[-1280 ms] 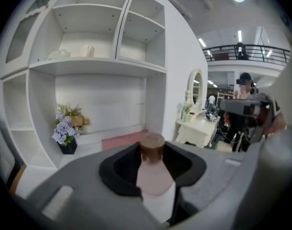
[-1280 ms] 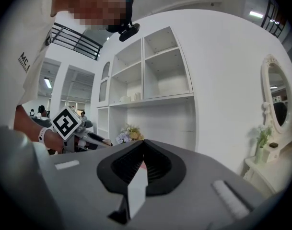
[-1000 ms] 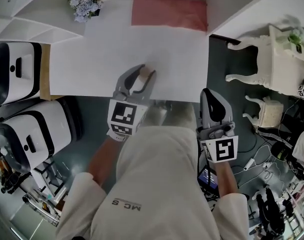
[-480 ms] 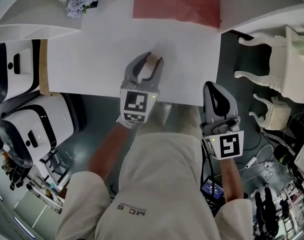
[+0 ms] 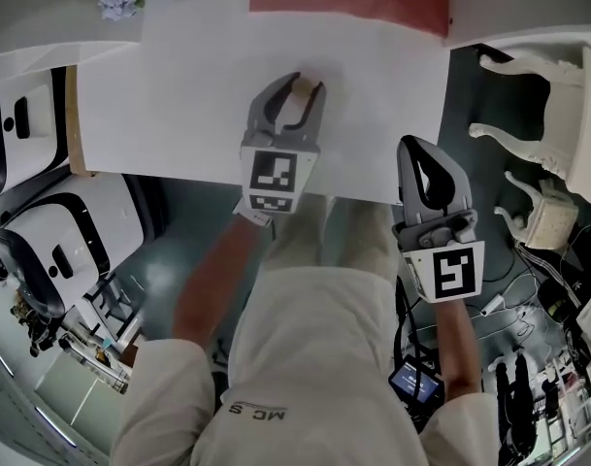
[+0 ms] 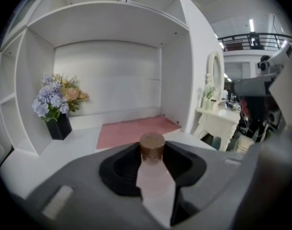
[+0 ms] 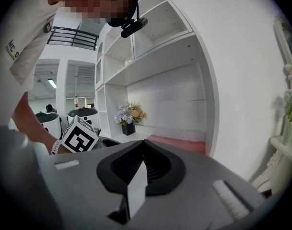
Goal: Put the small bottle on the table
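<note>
Head view: at upper centre the left gripper point(image 5: 293, 95) holds the small bottle point(image 5: 301, 87) between its fingers point(image 5: 263, 105) above the white counter point(image 5: 179, 95). Only the cap end shows, and contact with the counter is unclear. The right gripper point(image 5: 419, 150), centre right, has its fingers pressed together.

Left gripper view: the bottle sits mid-frame, pinched at its pale body, brown cap up, base hidden.

Right gripper view: fingers closed, empty.

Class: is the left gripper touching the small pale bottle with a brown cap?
Touching. Left gripper view: the left gripper clamps the small pale brown-capped bottle.
</note>
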A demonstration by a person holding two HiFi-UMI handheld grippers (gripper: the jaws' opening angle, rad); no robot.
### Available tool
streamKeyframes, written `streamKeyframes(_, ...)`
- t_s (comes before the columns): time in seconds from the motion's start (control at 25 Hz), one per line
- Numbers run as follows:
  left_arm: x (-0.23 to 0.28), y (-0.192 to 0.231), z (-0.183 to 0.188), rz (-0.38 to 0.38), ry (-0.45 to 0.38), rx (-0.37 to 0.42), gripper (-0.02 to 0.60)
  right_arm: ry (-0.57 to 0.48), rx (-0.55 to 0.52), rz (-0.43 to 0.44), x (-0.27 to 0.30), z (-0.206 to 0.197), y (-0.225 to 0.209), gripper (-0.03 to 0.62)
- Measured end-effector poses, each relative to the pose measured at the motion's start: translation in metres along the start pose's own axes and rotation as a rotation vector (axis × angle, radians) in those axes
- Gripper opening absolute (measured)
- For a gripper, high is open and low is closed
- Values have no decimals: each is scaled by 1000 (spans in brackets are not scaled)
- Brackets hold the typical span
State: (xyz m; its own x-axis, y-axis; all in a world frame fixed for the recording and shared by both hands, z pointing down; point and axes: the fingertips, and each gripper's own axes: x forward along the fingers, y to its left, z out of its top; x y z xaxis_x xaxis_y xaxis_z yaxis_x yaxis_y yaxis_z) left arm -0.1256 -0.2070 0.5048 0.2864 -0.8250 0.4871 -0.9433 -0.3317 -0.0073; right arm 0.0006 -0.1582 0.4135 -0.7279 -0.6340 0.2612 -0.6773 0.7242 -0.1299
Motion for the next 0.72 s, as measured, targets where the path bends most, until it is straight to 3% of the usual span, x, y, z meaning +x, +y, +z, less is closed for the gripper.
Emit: streamKeyframes(0.72,37,0,-41,15,7,31,140,76,72,8,18,-52,-17,-3)
